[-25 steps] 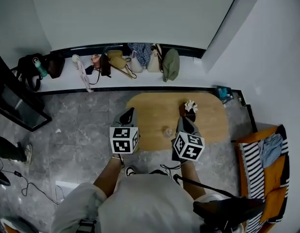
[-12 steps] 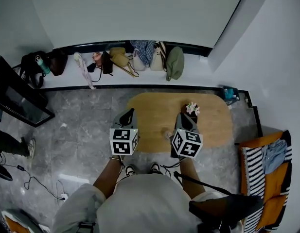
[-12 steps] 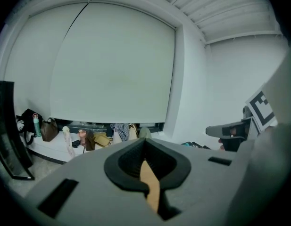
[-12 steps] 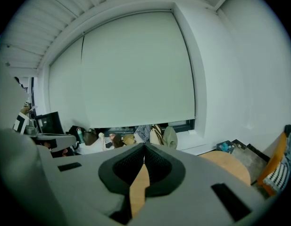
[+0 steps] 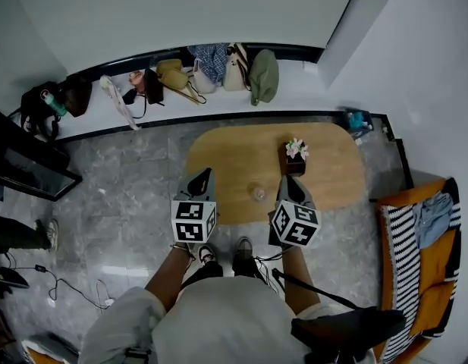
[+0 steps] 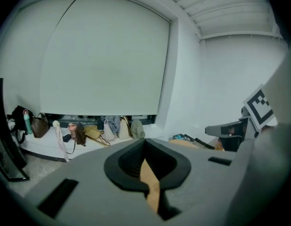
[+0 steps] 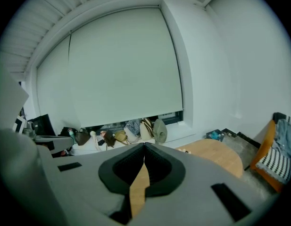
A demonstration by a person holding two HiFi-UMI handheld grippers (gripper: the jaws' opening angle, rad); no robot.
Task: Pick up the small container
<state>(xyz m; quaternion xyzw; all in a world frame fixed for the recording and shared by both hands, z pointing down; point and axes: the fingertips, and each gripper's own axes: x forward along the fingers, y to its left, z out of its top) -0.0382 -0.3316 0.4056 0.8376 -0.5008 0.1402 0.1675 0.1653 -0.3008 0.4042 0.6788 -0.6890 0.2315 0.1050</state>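
The small clear container [image 5: 258, 193] stands on the oval wooden table [image 5: 241, 154], near its front edge. My left gripper [image 5: 197, 182] hangs over the table's front left edge, left of the container and apart from it. On the container's right, my right gripper [image 5: 292, 190] is just as close. In the left gripper view the left gripper [image 6: 145, 142] has its jaw tips together with nothing between them. The right gripper [image 7: 144, 147] looks the same in the right gripper view. Neither gripper view shows the container.
A dark box with flowers [image 5: 296, 156] stands on the table behind the right gripper. Several bags [image 5: 196, 74] line the ledge by the wall. A black cabinet [image 5: 25, 165] is at the left, and an orange chair with striped cloth [image 5: 419, 241] at the right.
The head view has shifted, so the table sits a little higher in the picture. Both grippers stay shut at the table's front edge, either side of the container.
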